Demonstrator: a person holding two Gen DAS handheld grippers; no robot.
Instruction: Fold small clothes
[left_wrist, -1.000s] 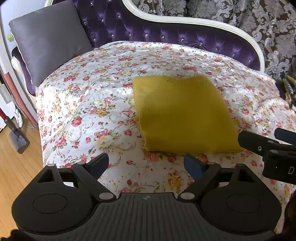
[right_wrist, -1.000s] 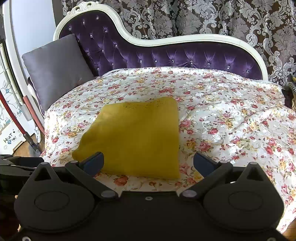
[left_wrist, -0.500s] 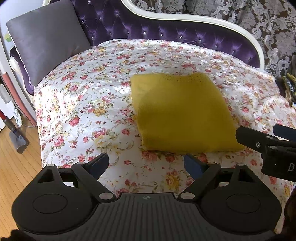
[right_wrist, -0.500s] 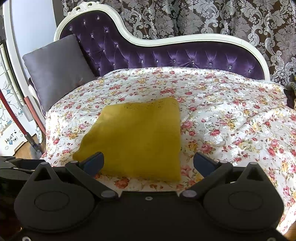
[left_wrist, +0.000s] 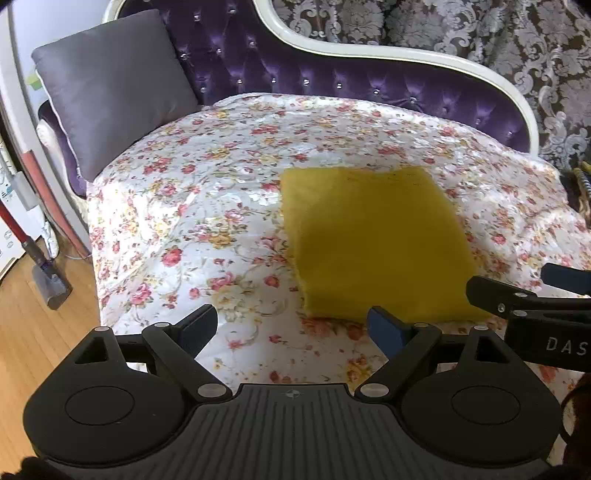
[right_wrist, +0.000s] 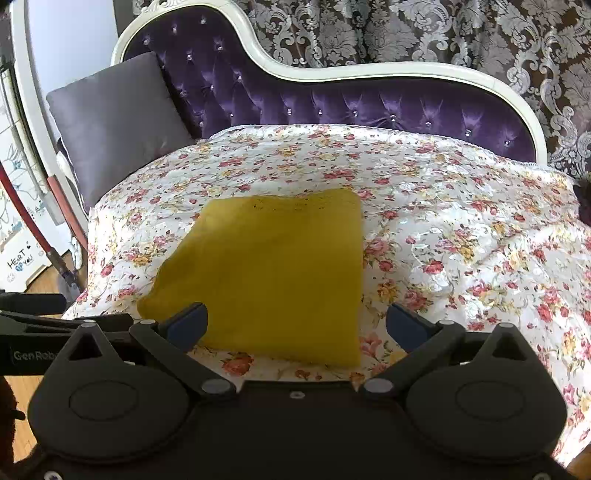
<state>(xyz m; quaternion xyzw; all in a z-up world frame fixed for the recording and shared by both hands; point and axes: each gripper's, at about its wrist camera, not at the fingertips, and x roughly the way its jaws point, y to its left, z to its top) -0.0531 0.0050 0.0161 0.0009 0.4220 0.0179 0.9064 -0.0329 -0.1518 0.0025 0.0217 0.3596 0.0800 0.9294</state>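
Matt yellow knit garment (left_wrist: 373, 240), glossy floral quilted cover (left_wrist: 207, 206), purple tufted velvet backrest (right_wrist: 369, 107), matt black plastic tongs (left_wrist: 291, 328)

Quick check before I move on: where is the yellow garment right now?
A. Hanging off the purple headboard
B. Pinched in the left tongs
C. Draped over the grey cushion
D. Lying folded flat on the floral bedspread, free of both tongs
D: the yellow garment lies as a flat rectangle on the floral bedspread, with left tongs and right tongs open and empty.

Mustard-yellow garment (right_wrist: 273, 273) on a white, pink-and-yellow floral quilt (right_wrist: 461, 229).
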